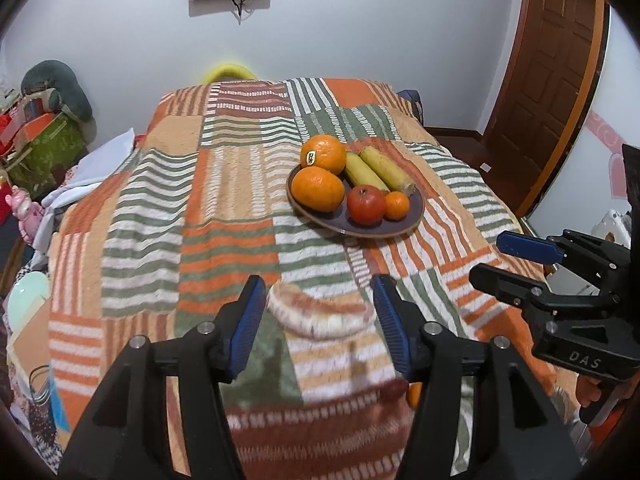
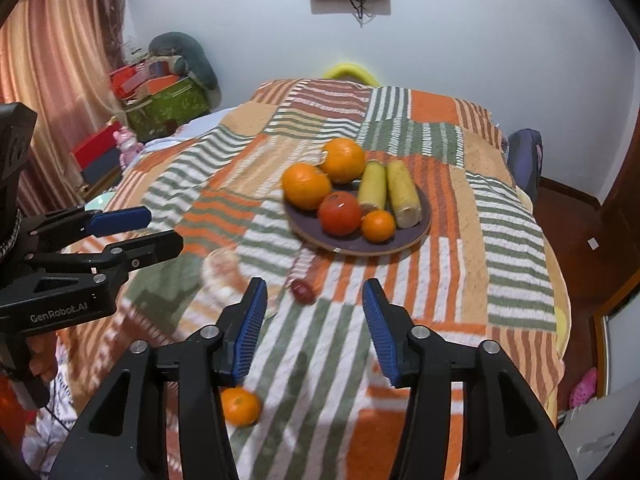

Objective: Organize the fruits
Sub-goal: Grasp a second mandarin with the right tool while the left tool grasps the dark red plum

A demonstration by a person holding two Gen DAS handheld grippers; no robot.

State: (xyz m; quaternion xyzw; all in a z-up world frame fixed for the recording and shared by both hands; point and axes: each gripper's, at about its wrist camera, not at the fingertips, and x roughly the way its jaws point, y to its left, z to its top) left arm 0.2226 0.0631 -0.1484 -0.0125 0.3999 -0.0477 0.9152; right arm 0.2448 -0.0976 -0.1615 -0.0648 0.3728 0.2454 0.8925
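Left wrist view
- Landmark: a dark plate [image 1: 414, 216] is seen on the striped blanket [image 1: 160, 220], beyond the fingertips.
- Fruit on plate: two large oranges [image 1: 318, 189] at its left, two bananas [image 1: 362, 172] at its back, a red tomato [image 1: 366, 205] and a small mandarin [image 1: 397, 205] at its front.
- Left gripper [image 1: 320, 326]: jaws are held apart with nothing between the pads, nearer the camera than the plate.
- Glass bowl [image 1: 320, 316]: a blurred clear bowl is seen on the blanket below the plate, between the fingers in the picture.
- Right gripper [image 1: 486, 258]: seen right of the plate, jaws parted, empty.

Right wrist view
- Plate [image 2: 416, 232]: the same six fruits are carried.
- Right gripper [image 2: 314, 328]: jaws are spread, nothing is gripped.
- Loose fruit: a small dark red fruit [image 2: 303, 291] lies just before the plate; a loose mandarin [image 2: 240, 406] lies further toward the camera, by the left finger.
- Left gripper [image 2: 162, 230]: seen left of the plate, jaws parted, empty.
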